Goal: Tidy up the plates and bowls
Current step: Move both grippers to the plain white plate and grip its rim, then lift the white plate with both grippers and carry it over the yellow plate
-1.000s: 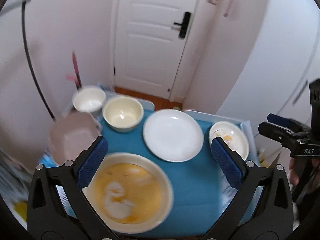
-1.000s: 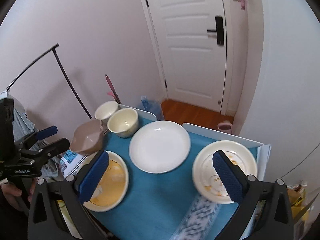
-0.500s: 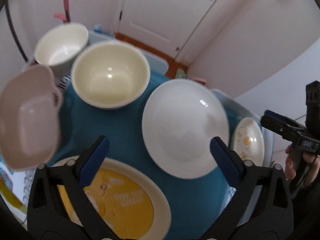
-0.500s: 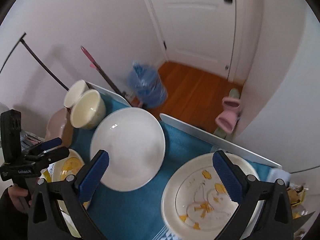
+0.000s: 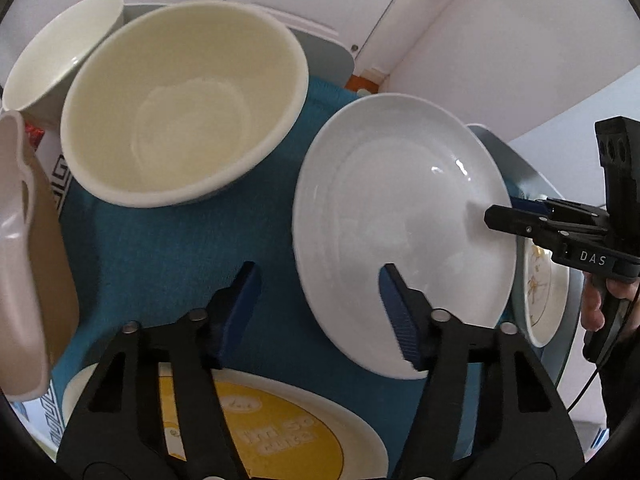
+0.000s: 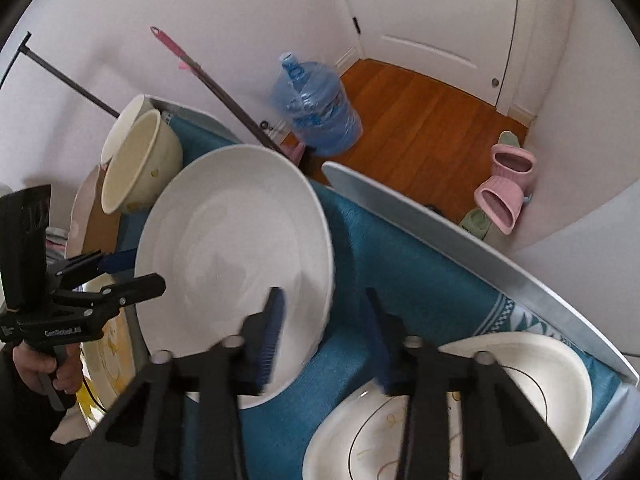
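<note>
The white plate (image 5: 400,236) lies on the blue cloth (image 5: 168,248), at the centre of the table (image 6: 440,224).

Left tongs (image 5: 320,308): the plate's near-left rim sits between the two blue pads. One pad (image 5: 394,320) is over the plate's inner surface at about 6 o'clock of the plate; the other pad is over the cloth, outside the rim. The jaws have just been closing. Pad contact with the rim is not confirmed, so the tongs read as released.

Right tongs (image 6: 320,336): the plate's opposite rim sits between the pads. One pad (image 6: 272,332) is over the plate near its 5 o'clock edge; the other is over the cloth beside it. These jaws have also just been closing, with no visible clamp.

Surrounding items, left wrist view:
- cream bowl (image 5: 184,100), at 10 o'clock of the plate
- small white bowl (image 5: 56,48), just beyond the cream bowl
- yellow plate (image 5: 280,428), at 7 o'clock
- patterned plate (image 6: 460,404), at 3 o'clock, beside the right tongs
- beige dish (image 5: 24,264), at 9 o'clock
</note>
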